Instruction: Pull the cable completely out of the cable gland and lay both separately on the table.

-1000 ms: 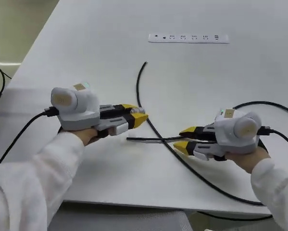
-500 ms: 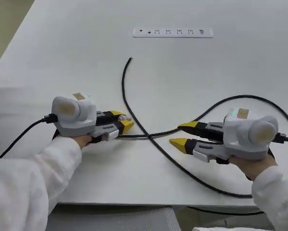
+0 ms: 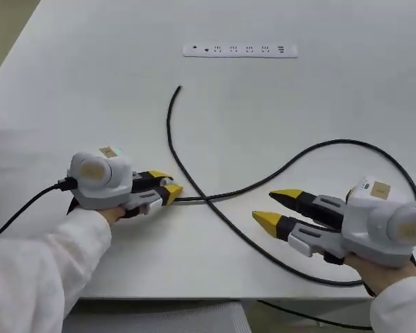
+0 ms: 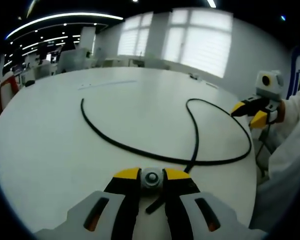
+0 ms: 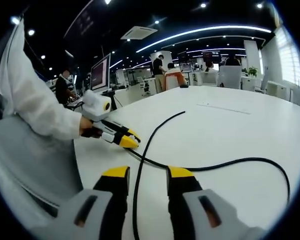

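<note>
Separation looks done or very nearly so. In the head view the left gripper sits low at the table, its tips just beside one loose end of the black cable. In the left gripper view its jaws are clenched on the small grey gland. The gland's round face shows between the yellow tips, and no cable seems to pass through it. The cable end lies on the table just under the jaws, and I cannot tell whether it touches the gland. The cable loops wide across the table and crosses itself once, with its other end pointing toward the power strip. The right gripper is released, its jaws apart and holding nothing. In its own view a stretch of cable runs along the table beneath the gap between them. As I judge it, 1 step is left: set the gland down on bare table apart from the cable and let go.
</note>
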Demonstrator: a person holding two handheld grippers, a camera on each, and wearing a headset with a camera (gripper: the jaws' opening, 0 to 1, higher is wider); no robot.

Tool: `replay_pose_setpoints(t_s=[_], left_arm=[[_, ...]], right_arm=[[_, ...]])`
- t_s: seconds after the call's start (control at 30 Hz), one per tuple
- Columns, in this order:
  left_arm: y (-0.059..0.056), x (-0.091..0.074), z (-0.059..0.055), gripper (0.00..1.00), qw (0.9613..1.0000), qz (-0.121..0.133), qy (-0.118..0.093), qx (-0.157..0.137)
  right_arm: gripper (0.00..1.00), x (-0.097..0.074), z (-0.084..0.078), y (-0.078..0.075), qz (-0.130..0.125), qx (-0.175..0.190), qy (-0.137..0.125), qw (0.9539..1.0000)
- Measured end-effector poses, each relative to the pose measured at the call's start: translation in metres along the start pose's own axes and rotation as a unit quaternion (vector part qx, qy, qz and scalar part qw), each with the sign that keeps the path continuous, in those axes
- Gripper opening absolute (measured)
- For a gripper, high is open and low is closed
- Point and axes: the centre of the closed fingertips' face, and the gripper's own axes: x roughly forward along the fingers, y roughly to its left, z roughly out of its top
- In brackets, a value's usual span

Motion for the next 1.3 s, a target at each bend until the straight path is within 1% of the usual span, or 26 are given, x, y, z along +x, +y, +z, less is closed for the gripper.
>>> replay_pose_setpoints(t_s=[0.13,0.27,0.33,0.43,0.47,0.53,0.6,0.63,0.67,0.73,0.77,0.8,0.83,0.87,0.9,0.93,0.97,1.0,1.03,1.07,1.1,1.13,1.17,1.2,1.27,1.3], left_arm=[[-0.001,0.000,0.001,0.19,1.0000,0.001,-0.001,0.001],[0.001,-0.001,0.000,0.23,1.0000,0.007,0.002,-0.001],[0.002,-0.005,0.001,0.25,0.9999,0.008,0.002,-0.007],[0.001,-0.014,0.004,0.27,1.0000,0.006,-0.003,-0.002],[0.001,-0.019,0.007,0.27,1.0000,0.006,-0.008,-0.002],[0.002,-0.029,0.013,0.31,0.9999,0.007,-0.014,-0.007],[0.002,-0.037,0.018,0.36,0.9998,0.008,-0.019,-0.007],[0.003,-0.044,0.021,0.38,0.9997,0.006,-0.022,-0.009],[0.004,-0.049,0.024,0.40,0.9996,0.006,-0.025,-0.006],[0.006,-0.065,0.037,0.39,0.9989,0.016,-0.044,0.008],[0.005,-0.076,0.046,0.39,0.9982,0.017,-0.057,0.002],[0.004,-0.083,0.051,0.40,0.9977,0.016,-0.065,-0.004],[0.002,-0.094,0.059,0.42,0.9972,0.015,-0.073,-0.009],[0.002,-0.098,0.062,0.45,0.9970,0.015,-0.076,-0.009],[0.001,-0.113,0.069,0.49,0.9963,0.017,-0.083,-0.009],[0.001,-0.120,0.071,0.54,0.9963,0.019,-0.083,-0.009],[0.002,-0.127,0.071,0.62,0.9965,0.026,-0.079,-0.011],[0.004,-0.138,0.073,0.68,0.9959,0.036,-0.083,-0.005],[0.003,-0.145,0.074,0.72,0.9957,0.041,-0.083,-0.003],[0.003,-0.152,0.073,0.77,0.9958,0.045,-0.079,-0.003],[0.003,-0.162,0.072,0.80,0.9961,0.049,-0.074,-0.004],[0.002,-0.172,0.071,0.84,0.9962,0.051,-0.070,-0.007],[0.002,-0.178,0.071,0.87,0.9961,0.054,-0.069,-0.009],[0.002,-0.189,0.072,0.89,0.9957,0.059,-0.070,-0.014],[0.002,-0.202,0.071,0.90,0.9953,0.063,-0.069,-0.022],[0.002,-0.208,0.071,0.91,0.9952,0.065,-0.069,-0.026]], right_arm=[[0.31,-0.003,-0.001,-0.003,-0.005,0.004,0.001,1.0000],[0.32,-0.006,0.001,-0.005,-0.011,0.009,-0.001,0.9999],[0.34,-0.009,0.003,-0.006,-0.011,0.016,-0.004,0.9998],[0.39,-0.012,0.003,-0.007,-0.013,0.019,0.001,0.9997],[0.41,-0.014,0.003,-0.006,-0.012,0.023,0.005,0.9997],[0.46,-0.020,0.006,-0.008,-0.015,0.034,0.001,0.9993],[0.50,-0.026,0.009,-0.011,-0.023,0.036,-0.003,0.9991],[0.51,-0.032,0.012,-0.014,-0.031,0.039,-0.007,0.9988],[0.52,-0.036,0.015,-0.014,-0.035,0.044,-0.011,0.9983],[0.57,-0.046,0.022,-0.016,-0.042,0.059,-0.023,0.9971],[0.59,-0.054,0.024,-0.018,-0.049,0.065,-0.027,0.9963],[0.61,-0.059,0.027,-0.019,-0.054,0.066,-0.029,0.9959],[0.63,-0.067,0.029,-0.019,-0.059,0.065,-0.031,0.9957],[0.65,-0.073,0.030,-0.020,-0.064,0.062,-0.028,0.9957],[0.67,-0.081,0.030,-0.021,-0.070,0.056,-0.022,0.9958],[0.69,-0.087,0.030,-0.022,-0.073,0.053,-0.018,0.9957],[0.72,-0.093,0.030,-0.022,-0.077,0.051,-0.015,0.9956],[0.74,-0.100,0.031,-0.022,-0.081,0.050,-0.010,0.9954],[0.76,-0.105,0.032,-0.021,-0.082,0.046,-0.005,0.9955],[0.78,-0.113,0.031,-0.021,-0.084,0.040,0.007,0.9956],[0.79,-0.117,0.029,-0.020,-0.085,0.033,0.017,0.9957],[0.80,-0.125,0.026,-0.020,-0.088,0.026,0.035,0.9952],[0.81,-0.129,0.026,-0.019,-0.090,0.022,0.040,0.9949],[0.82,-0.136,0.026,-0.019,-0.093,0.016,0.047,0.9944],[0.83,-0.143,0.026,-0.019,-0.096,0.013,0.052,0.9939],[0.83,-0.152,0.027,-0.019,-0.103,0.010,0.053,0.9932]])
